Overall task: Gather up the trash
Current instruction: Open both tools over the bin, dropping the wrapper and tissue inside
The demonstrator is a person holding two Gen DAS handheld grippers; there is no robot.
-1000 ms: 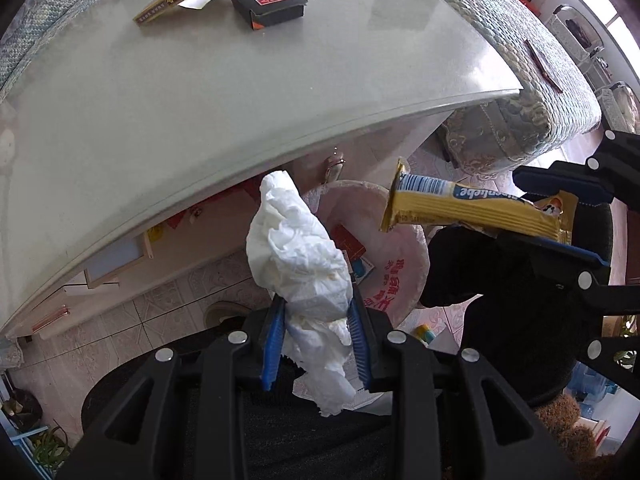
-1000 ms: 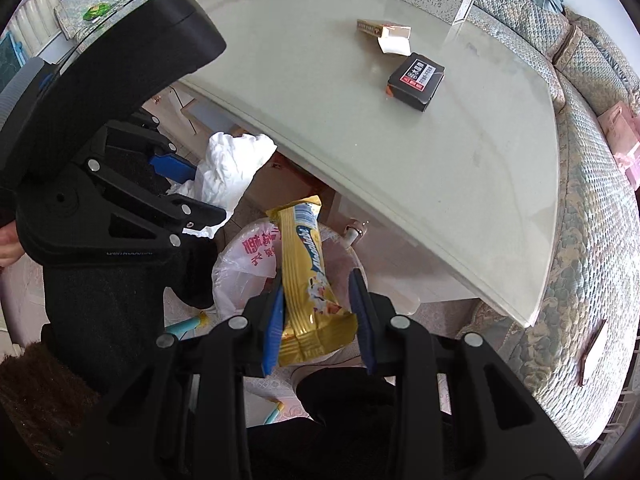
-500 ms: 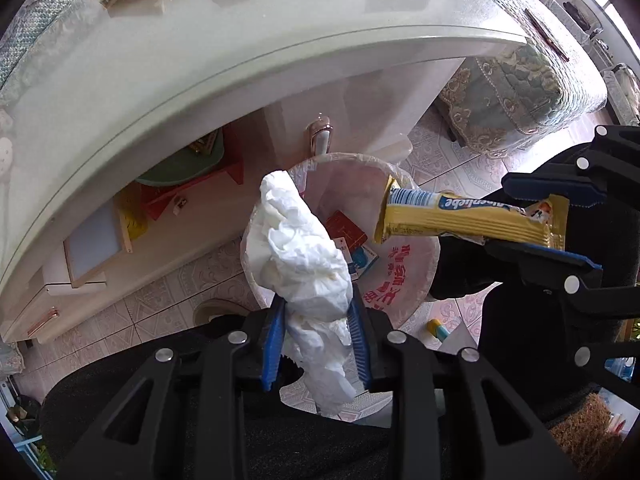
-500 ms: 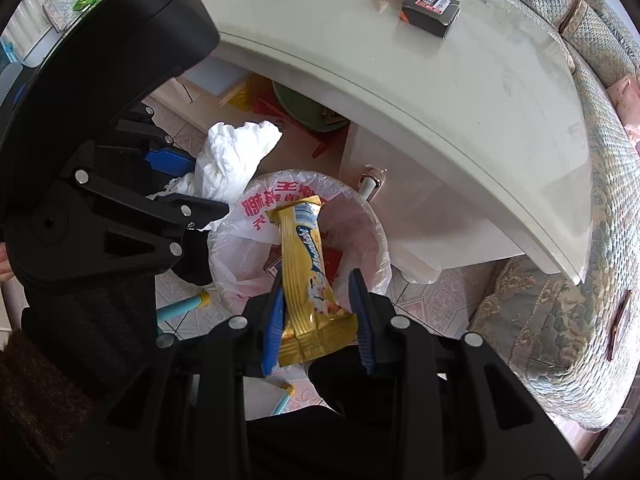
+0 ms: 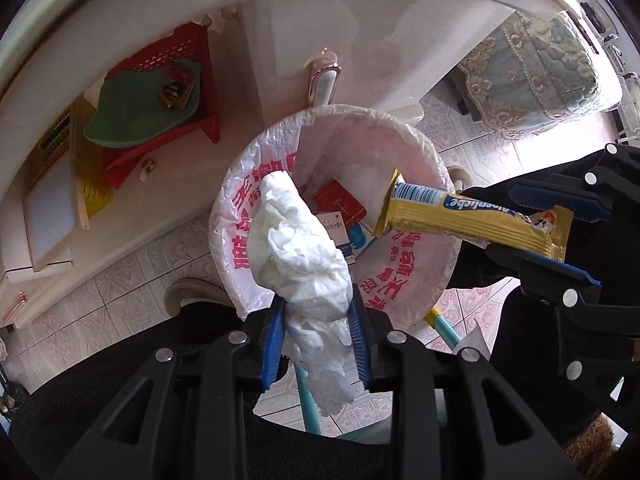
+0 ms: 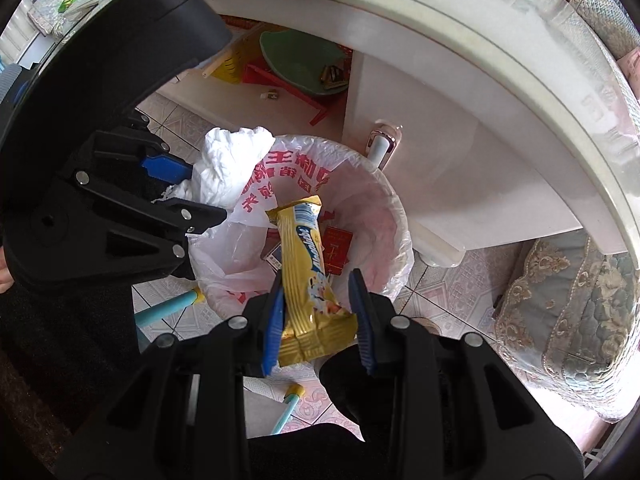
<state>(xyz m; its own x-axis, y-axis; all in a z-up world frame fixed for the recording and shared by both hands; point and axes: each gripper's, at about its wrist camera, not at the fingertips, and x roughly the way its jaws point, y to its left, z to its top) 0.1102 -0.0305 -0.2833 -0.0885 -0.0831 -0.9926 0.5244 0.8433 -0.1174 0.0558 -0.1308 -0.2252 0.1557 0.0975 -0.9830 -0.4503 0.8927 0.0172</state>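
My left gripper (image 5: pixel 316 308) is shut on a crumpled white tissue (image 5: pixel 298 240) and holds it over the near rim of a round trash bin (image 5: pixel 404 128) lined with a white bag with red print. My right gripper (image 6: pixel 318 284) is shut on a yellow snack wrapper (image 6: pixel 306 264), which points out over the bin's opening (image 6: pixel 396 208). The wrapper (image 5: pixel 472 220) and right gripper (image 5: pixel 568 236) show at the right of the left wrist view. The tissue (image 6: pixel 228 164) and left gripper (image 6: pixel 180 188) show at the left of the right wrist view. A red packet (image 5: pixel 340 204) lies inside the bin.
The bin stands on tiled floor under the white table's edge (image 6: pixel 520 72), beside its leg (image 5: pixel 324 84). A red basket (image 5: pixel 160 92) with a green dish sits under the table. A patterned sofa (image 6: pixel 580 312) is to the right. A teal stick (image 6: pixel 168 308) lies on the floor.
Both grippers have moved down and forward from table height to just over the bin, still holding the tissue and the wrapper. The table top has left the view.
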